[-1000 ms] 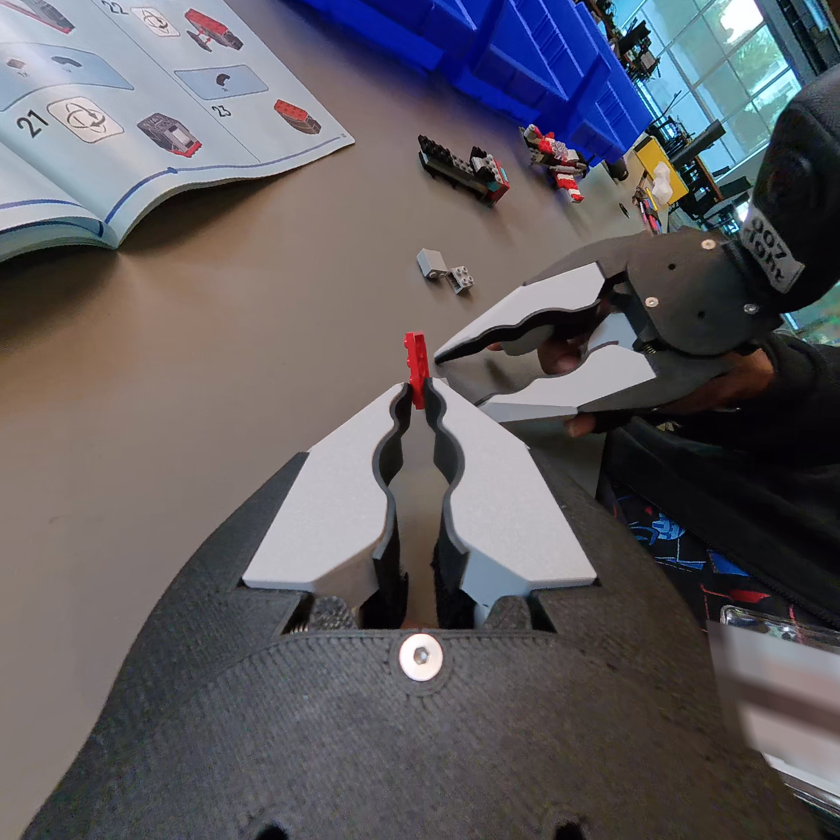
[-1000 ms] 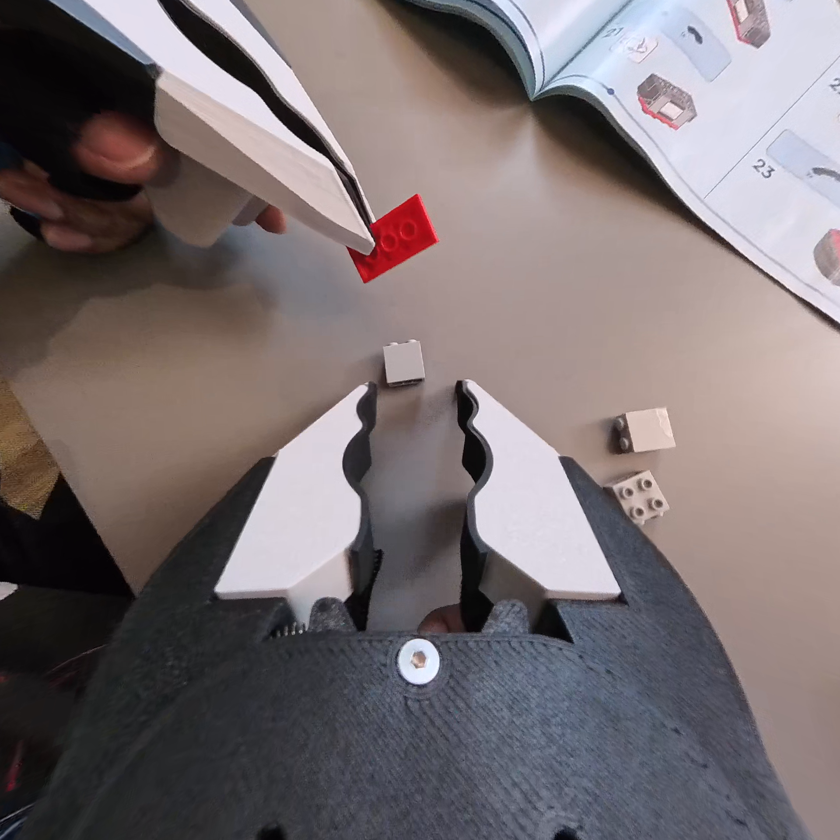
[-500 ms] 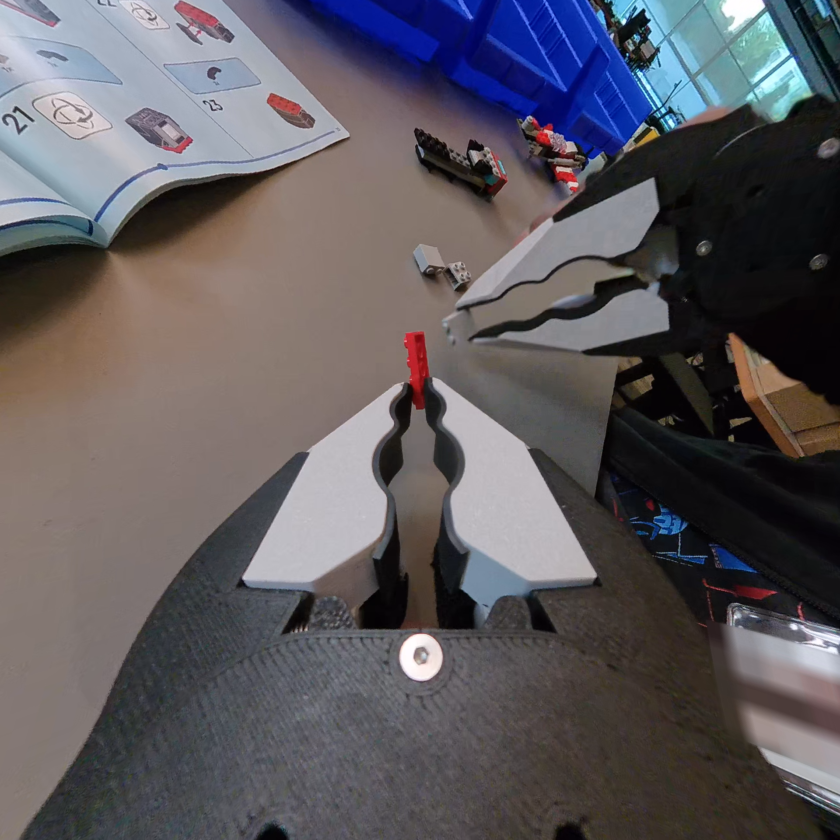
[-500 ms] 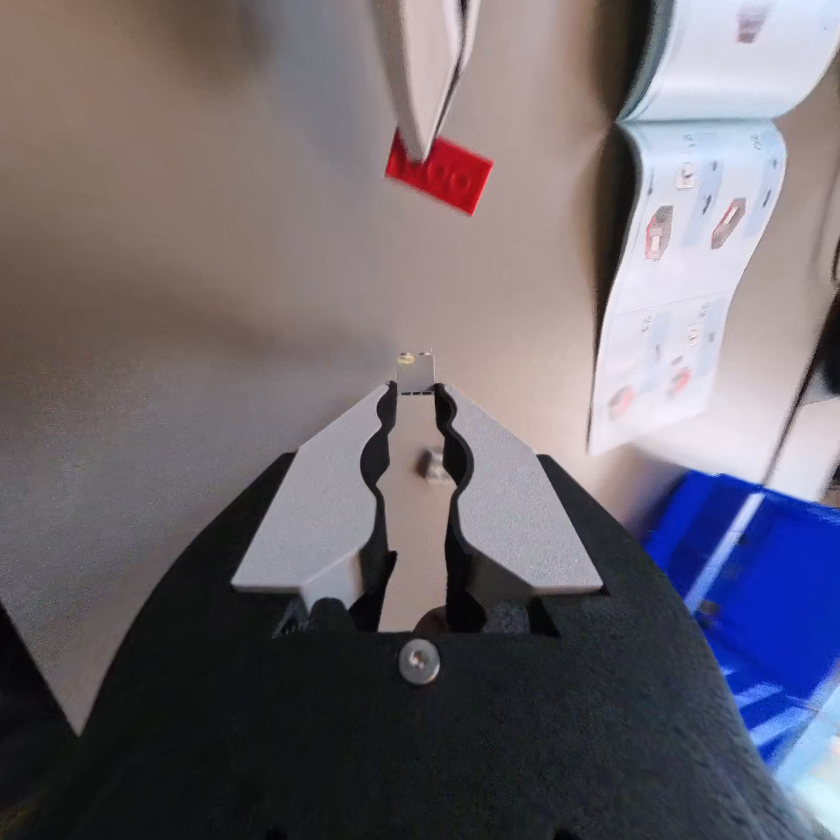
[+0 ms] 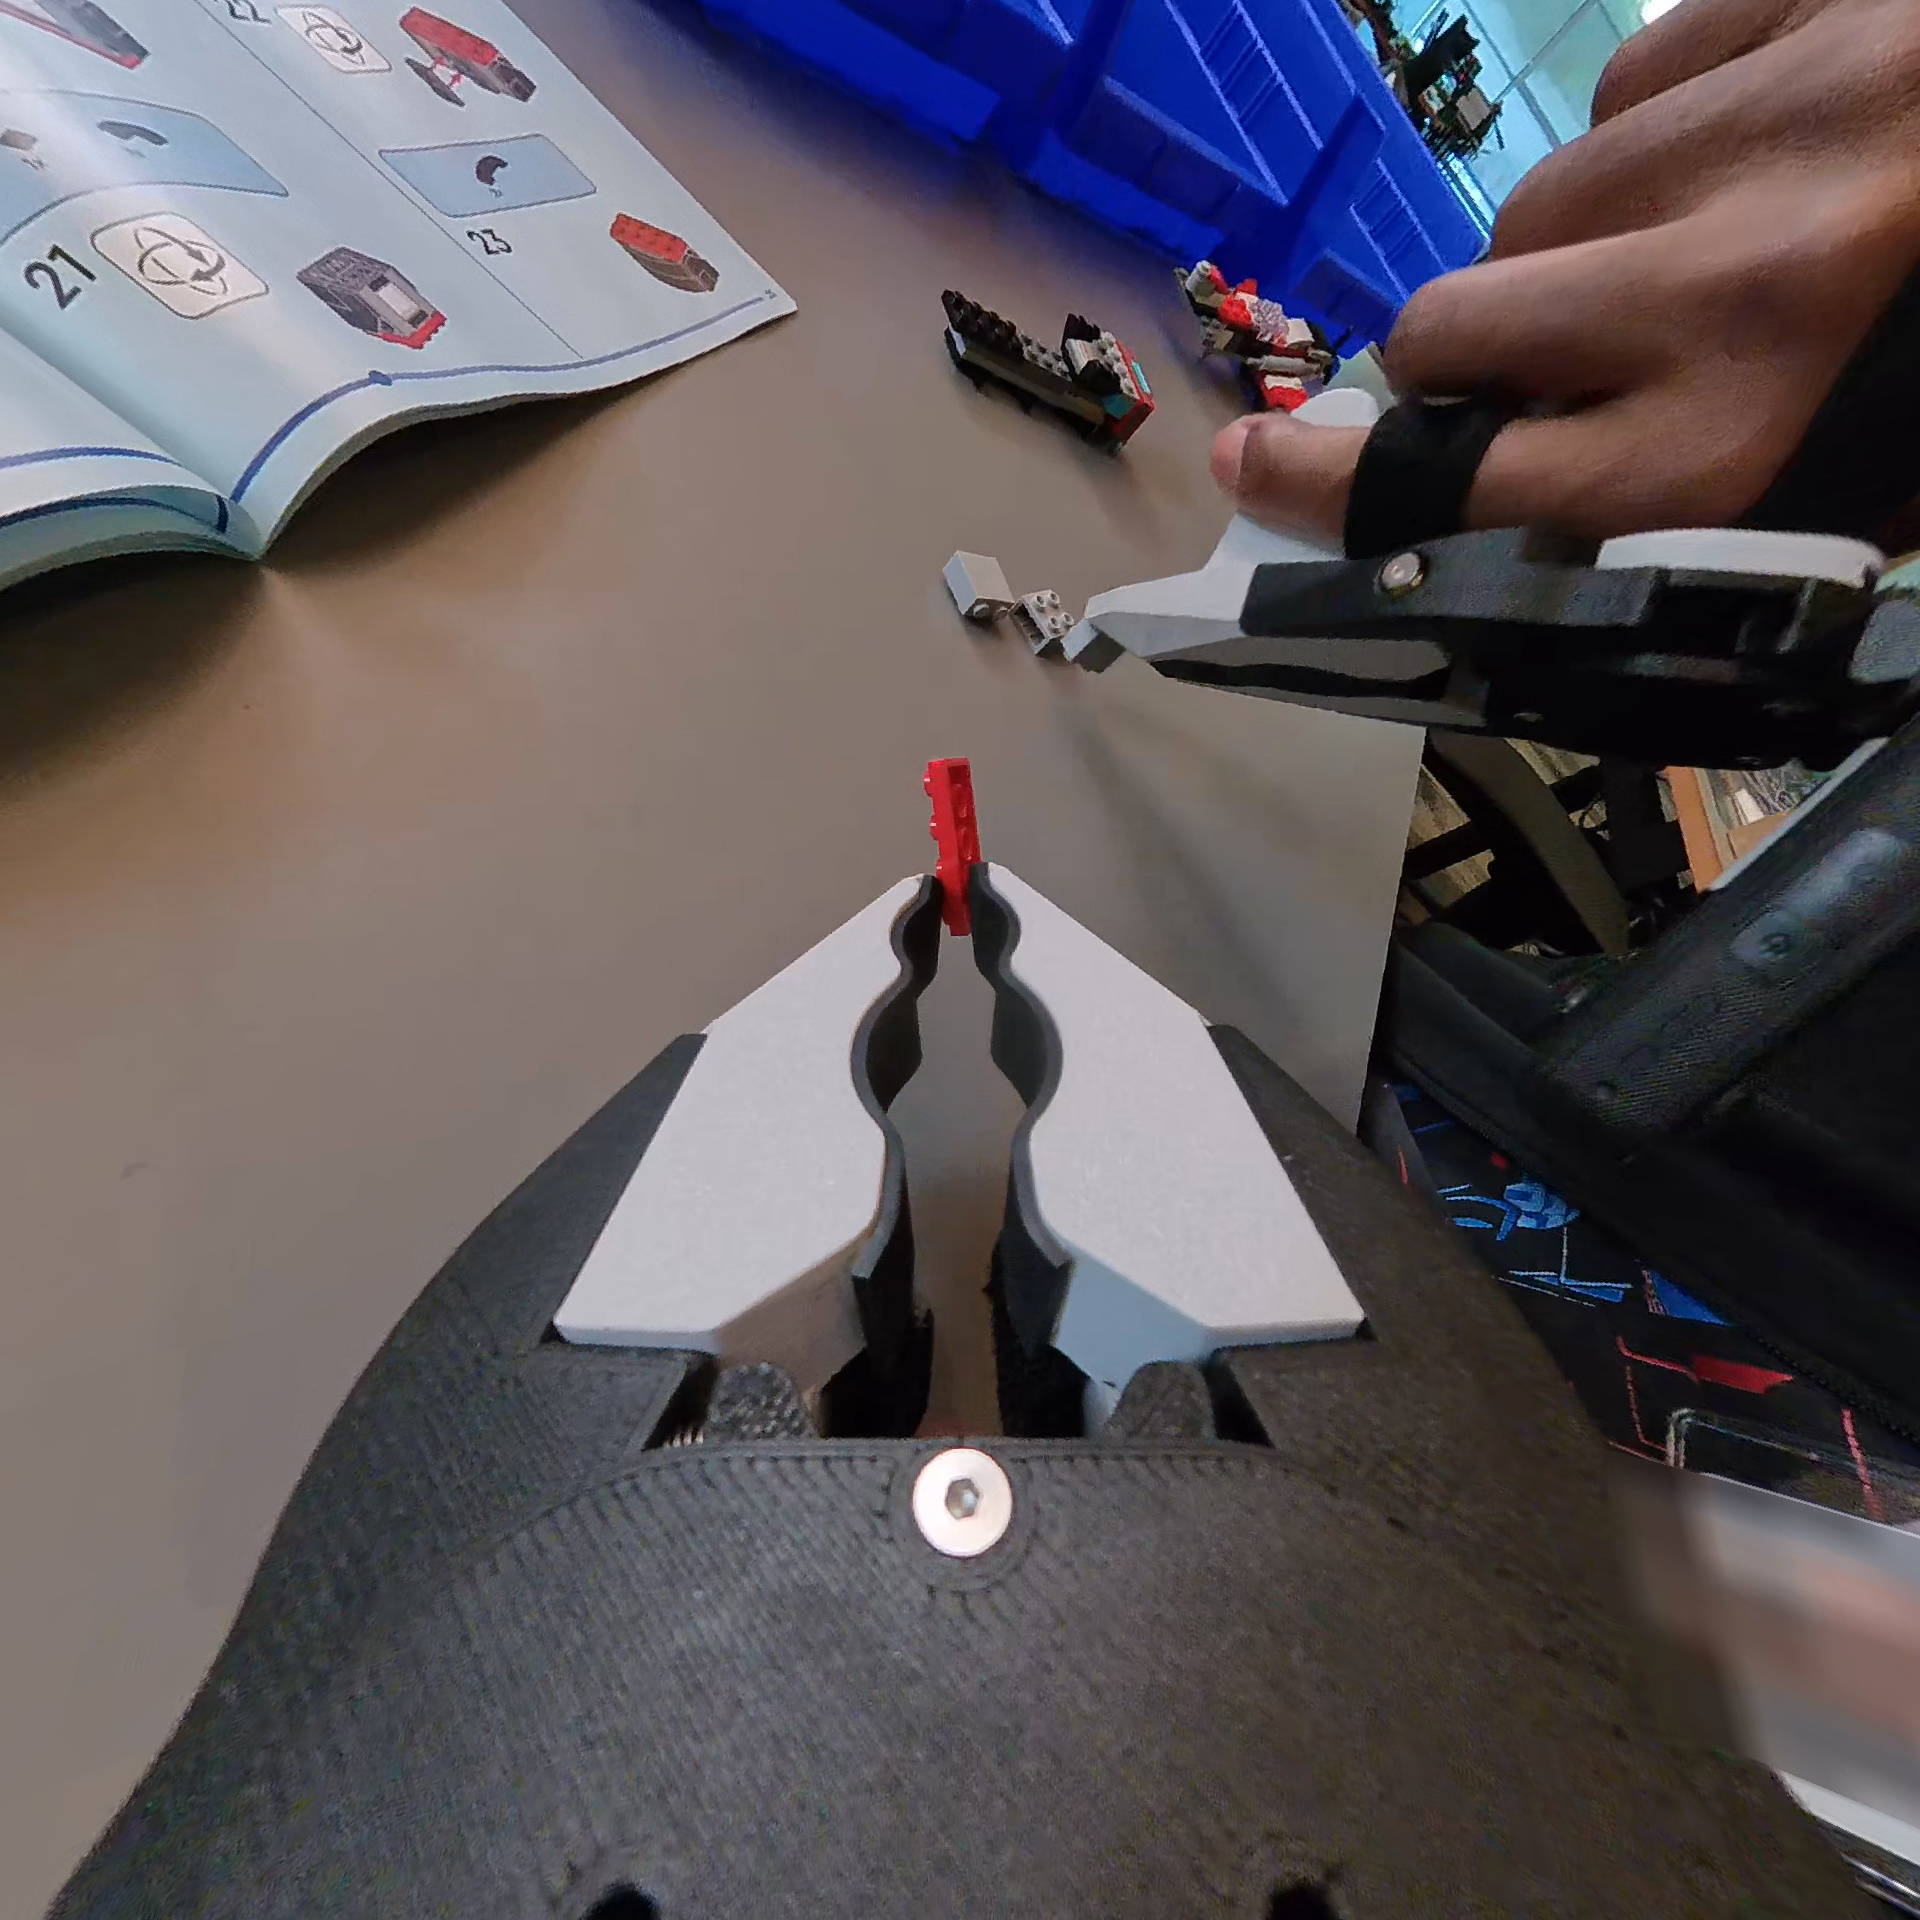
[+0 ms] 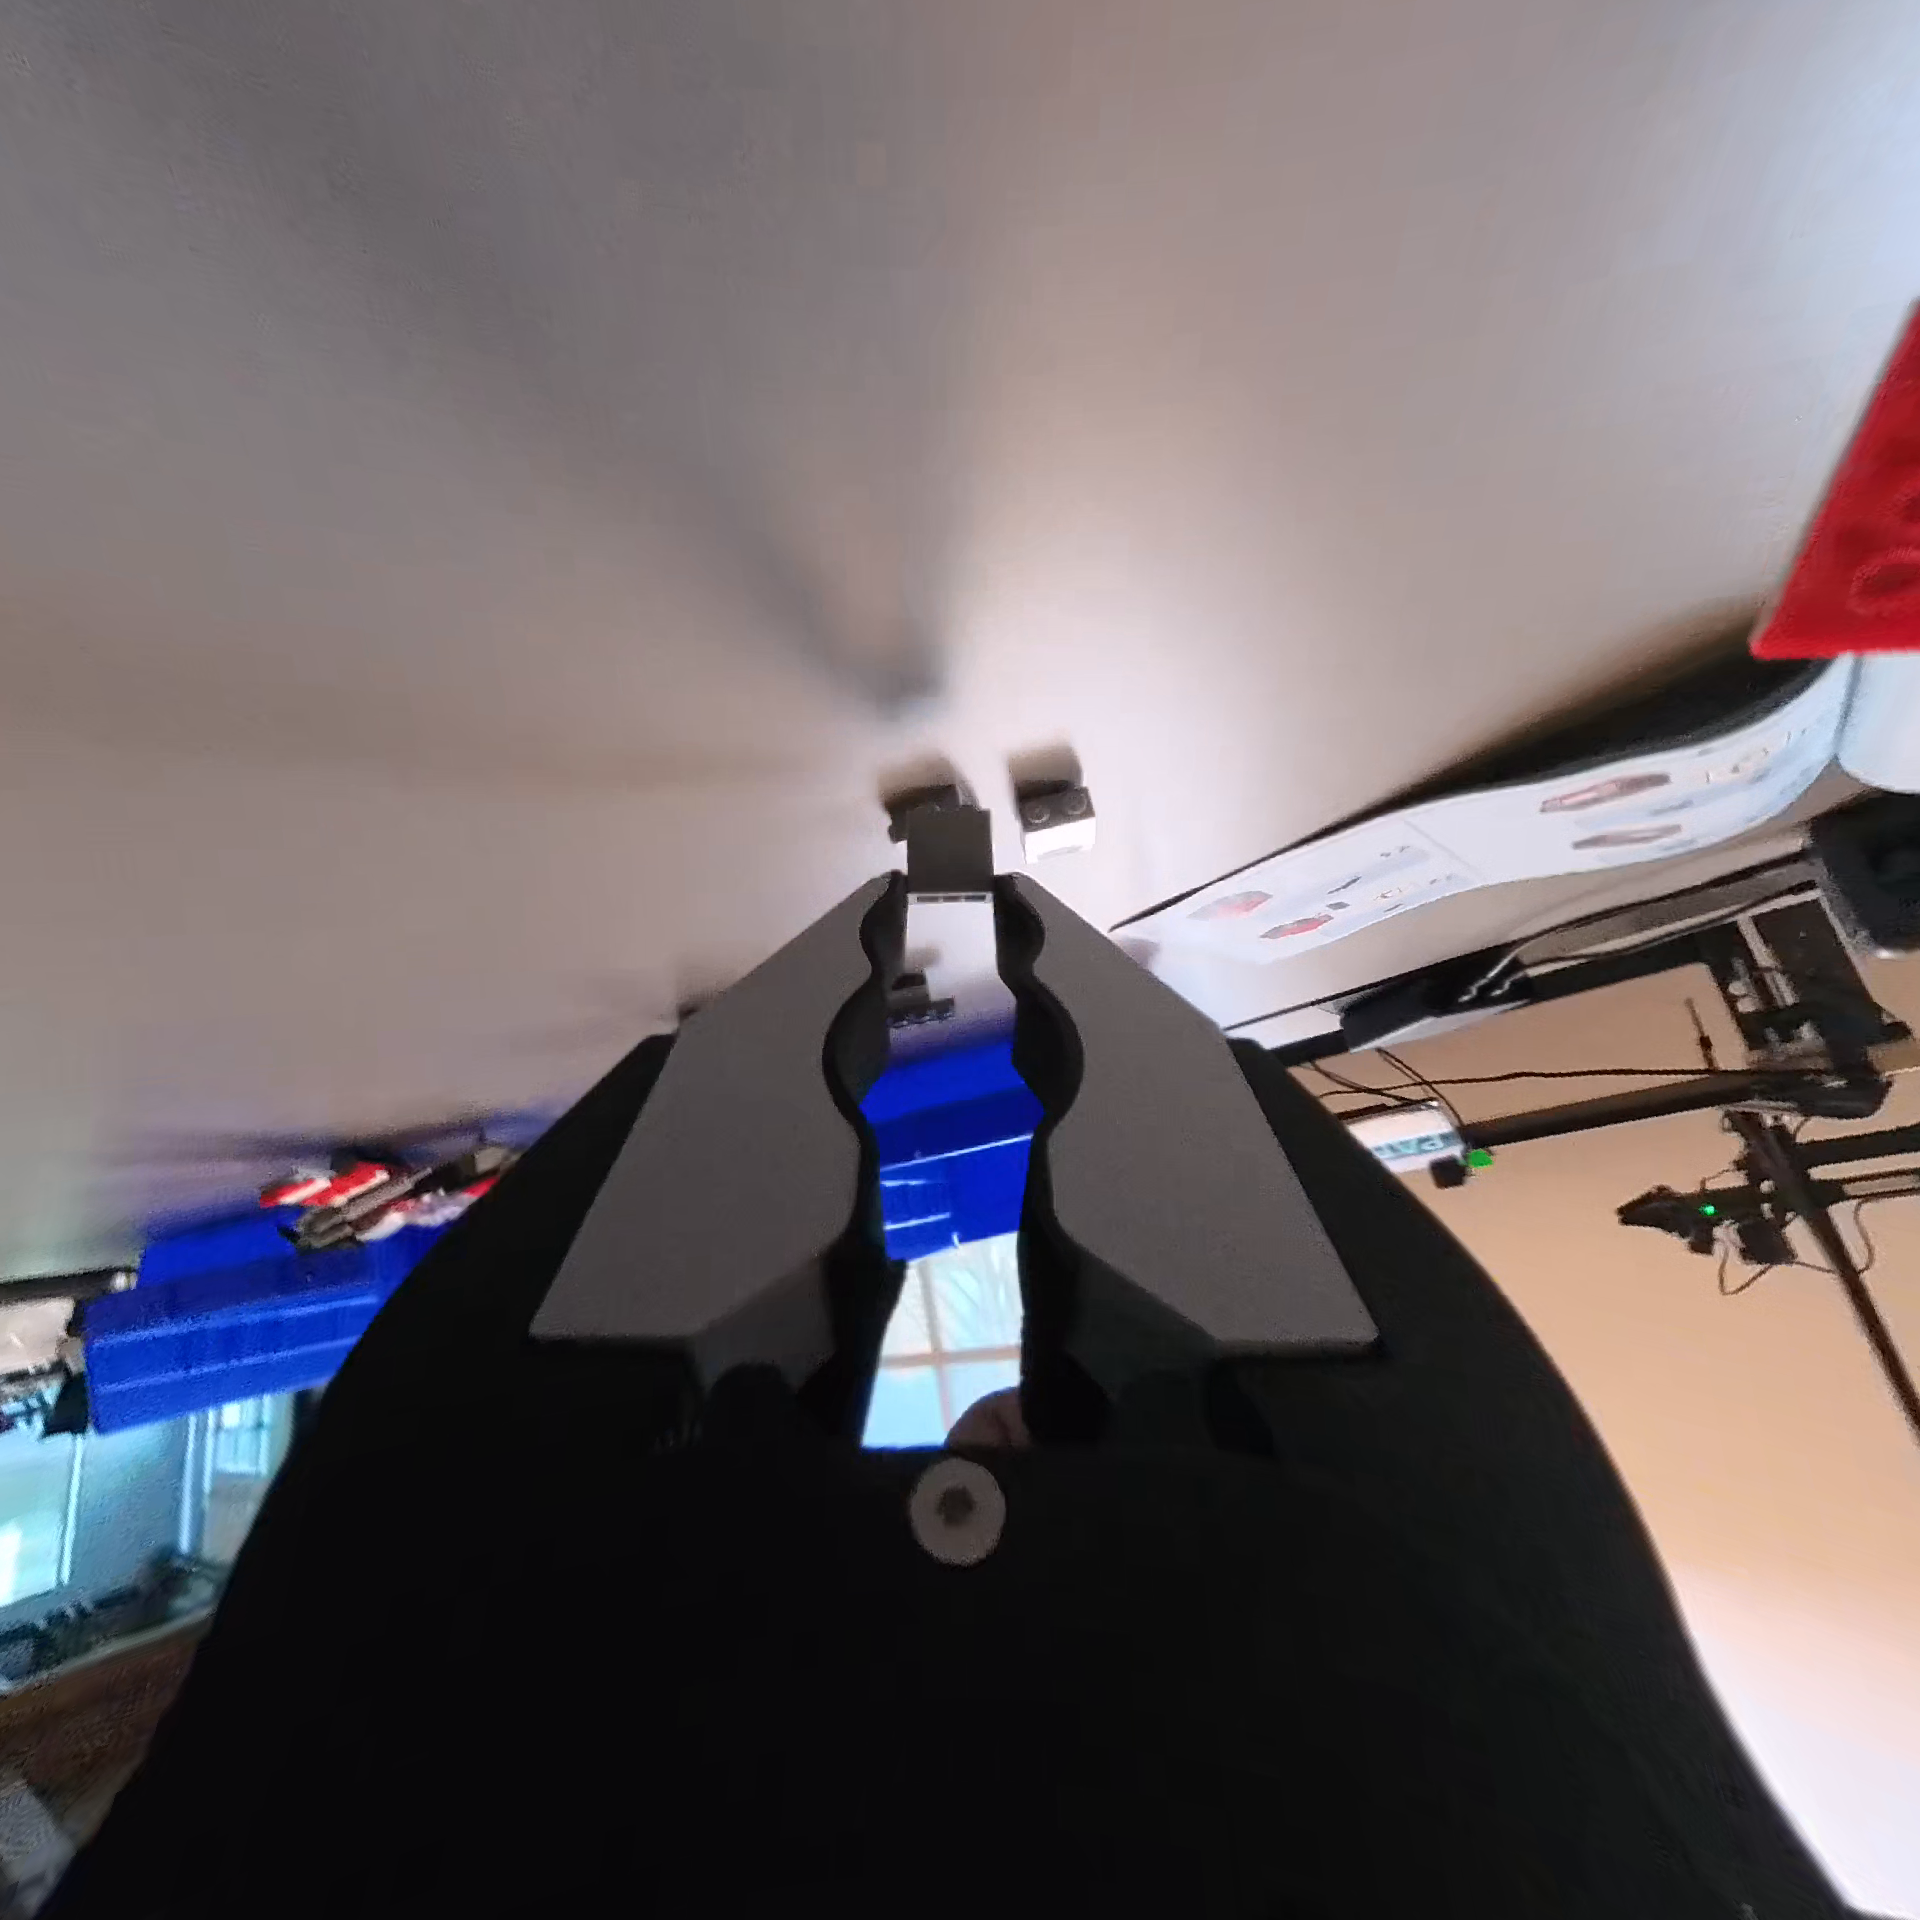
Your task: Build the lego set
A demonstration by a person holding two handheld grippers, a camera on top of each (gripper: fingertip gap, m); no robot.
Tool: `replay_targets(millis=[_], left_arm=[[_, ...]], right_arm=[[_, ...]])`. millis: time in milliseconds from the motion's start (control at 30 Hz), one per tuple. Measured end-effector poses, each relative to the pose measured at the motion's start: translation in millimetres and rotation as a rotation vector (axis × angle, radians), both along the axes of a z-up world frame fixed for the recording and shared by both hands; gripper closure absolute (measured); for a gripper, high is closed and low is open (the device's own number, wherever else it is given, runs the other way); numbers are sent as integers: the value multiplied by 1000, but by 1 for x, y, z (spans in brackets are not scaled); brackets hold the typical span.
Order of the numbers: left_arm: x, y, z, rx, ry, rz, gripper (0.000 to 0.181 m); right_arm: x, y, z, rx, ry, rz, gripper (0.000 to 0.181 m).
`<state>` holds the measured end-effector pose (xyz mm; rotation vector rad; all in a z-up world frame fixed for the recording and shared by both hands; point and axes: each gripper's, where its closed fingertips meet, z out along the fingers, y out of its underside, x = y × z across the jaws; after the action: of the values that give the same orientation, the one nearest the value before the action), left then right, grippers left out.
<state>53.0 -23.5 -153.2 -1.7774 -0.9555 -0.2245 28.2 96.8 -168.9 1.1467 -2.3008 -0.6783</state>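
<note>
My left gripper [image 5: 954, 883] is shut on a thin red plate [image 5: 952, 831], held on edge above the brown table [image 5: 416, 831]. My right gripper [image 6: 945, 885] is shut on a small grey brick [image 6: 948, 857] at its fingertips and is rolled over, so its view is upside down and blurred. In the left wrist view the right gripper [image 5: 1101, 642] is to the right of the red plate, a little beyond it, with the grey brick [image 5: 1089, 646] at its tip. The red plate [image 6: 1860, 540] shows at the right edge of the right wrist view.
Two more small grey bricks [image 5: 977, 587] [image 5: 1044, 621] lie on the table by the right gripper's tip. A black and grey assembly [image 5: 1049, 364] and a red and white assembly [image 5: 1257, 332] lie farther back. An open instruction booklet [image 5: 312, 208] lies back left. Blue bins [image 5: 1143, 104] line the far edge.
My right gripper has shut on the small grey brick, lifted it off the table and rolled over. My left gripper has held the red plate nearly still.
</note>
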Motion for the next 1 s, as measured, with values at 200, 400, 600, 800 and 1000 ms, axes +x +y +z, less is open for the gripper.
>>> replay_targets(millis=[200,400,600,800,1000], left_arm=[[1,0,2,14,4,-5,176],[1,0,2,18,6,-10,176],[1,1,2,16,6,-12,176],[2,1,2,13,6,-13,176],[2,1,2,13,7,-15,176]], right_arm=[[4,4,-9,76,-28,46,164],[4,3,-10,81,-31,56,164],[6,1,-10,72,-37,60,163],[7,2,-10,66,-41,58,161],[5,1,-7,44,-43,48,158]])
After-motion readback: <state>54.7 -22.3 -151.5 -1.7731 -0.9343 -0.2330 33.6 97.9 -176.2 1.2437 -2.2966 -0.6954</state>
